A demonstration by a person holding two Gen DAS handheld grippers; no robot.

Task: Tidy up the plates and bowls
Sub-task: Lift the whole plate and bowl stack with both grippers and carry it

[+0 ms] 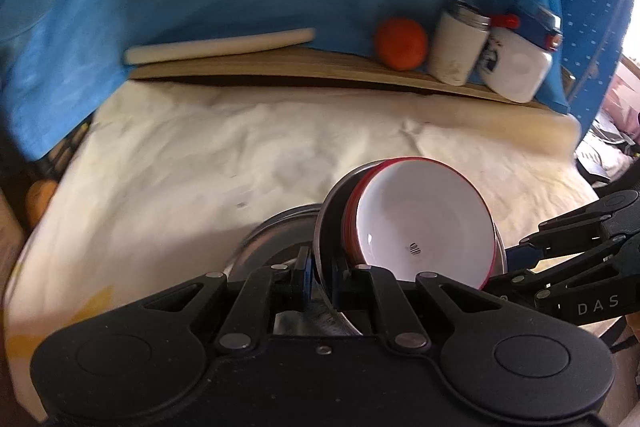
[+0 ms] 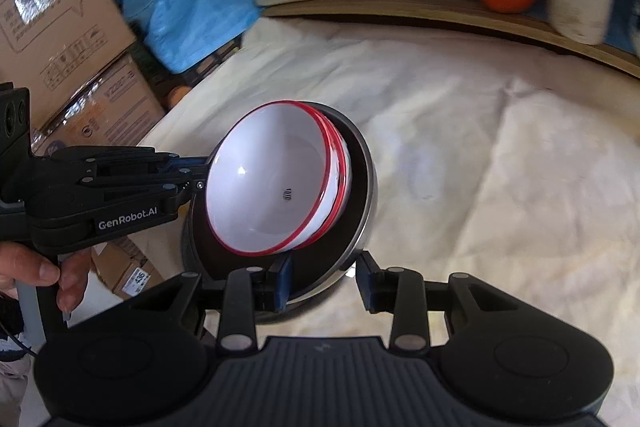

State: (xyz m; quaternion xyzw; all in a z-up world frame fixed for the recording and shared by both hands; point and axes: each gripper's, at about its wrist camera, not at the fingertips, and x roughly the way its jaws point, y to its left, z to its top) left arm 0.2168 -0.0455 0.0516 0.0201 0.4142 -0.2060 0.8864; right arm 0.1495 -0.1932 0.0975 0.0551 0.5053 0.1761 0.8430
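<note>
Two white bowls with red rims [image 1: 424, 223] [image 2: 272, 179] sit nested in a dark steel bowl [image 1: 332, 219] [image 2: 360, 187], tilted and held above the cream cloth. My left gripper [image 1: 322, 277] is shut on the steel bowl's rim; in the right wrist view it [image 2: 200, 179] reaches in from the left. My right gripper [image 2: 326, 283] clamps the steel bowl's wall, one finger inside and one outside; in the left wrist view it [image 1: 516, 259] comes in from the right. A second steel dish [image 1: 276, 231] shows blurred under the stack.
A cream cloth [image 1: 200, 155] covers the table. At the back a wooden board [image 1: 280, 69] carries a rolling pin [image 1: 220, 45], an orange [image 1: 400, 43], a white canister [image 1: 456, 47] and a white bottle with a red cap [image 1: 516, 63]. Cardboard boxes [image 2: 80, 47] stand left.
</note>
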